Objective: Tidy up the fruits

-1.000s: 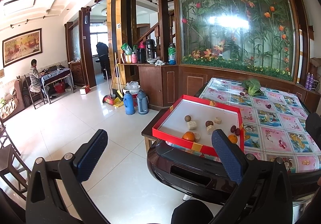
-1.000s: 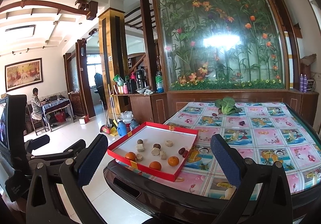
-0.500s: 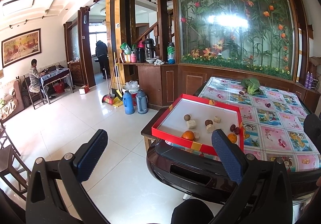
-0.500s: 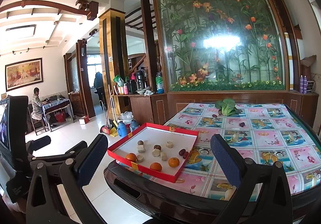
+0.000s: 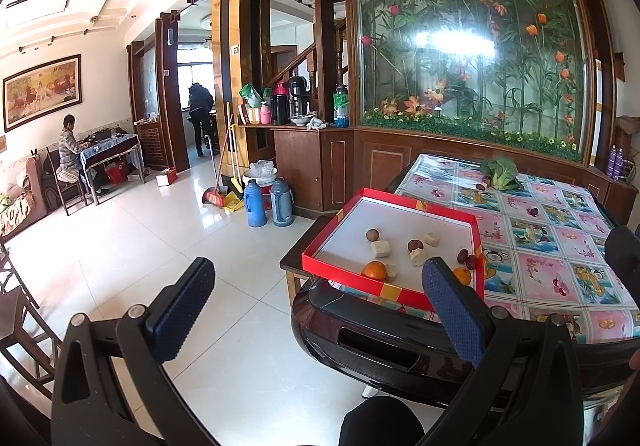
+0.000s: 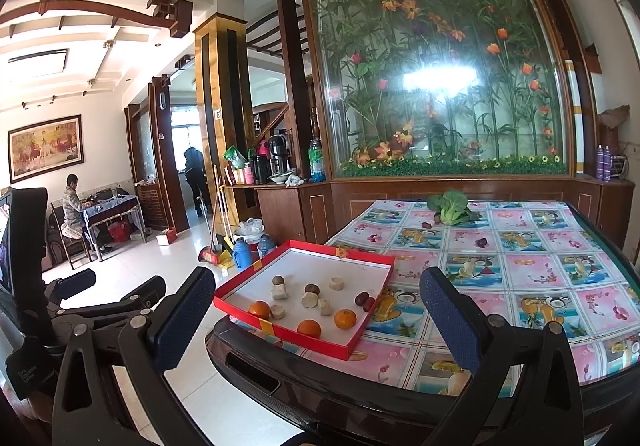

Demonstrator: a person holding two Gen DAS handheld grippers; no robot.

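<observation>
**Desk:** Where did the fruit lie?

**Photographer:** Most sat in the red box (image 6: 248, 288) at the near corner of the table (image 6: 520, 286): three oranges (image 6: 309, 328), two brown round fruits (image 6: 278, 280), a pair of dark red dates (image 6: 365, 299) and pale chunks (image 6: 325, 307), scattered. A few dark fruits (image 6: 480, 242) lay loose beside a leafy green (image 6: 450, 208).

**Desk:** And the grippers?

**Photographer:** The left gripper (image 5: 320, 310) and right gripper (image 6: 316, 320) hung short of the table, jaws wide apart, empty. Sorting looked unfinished; how far along, I couldn't tell.
</observation>
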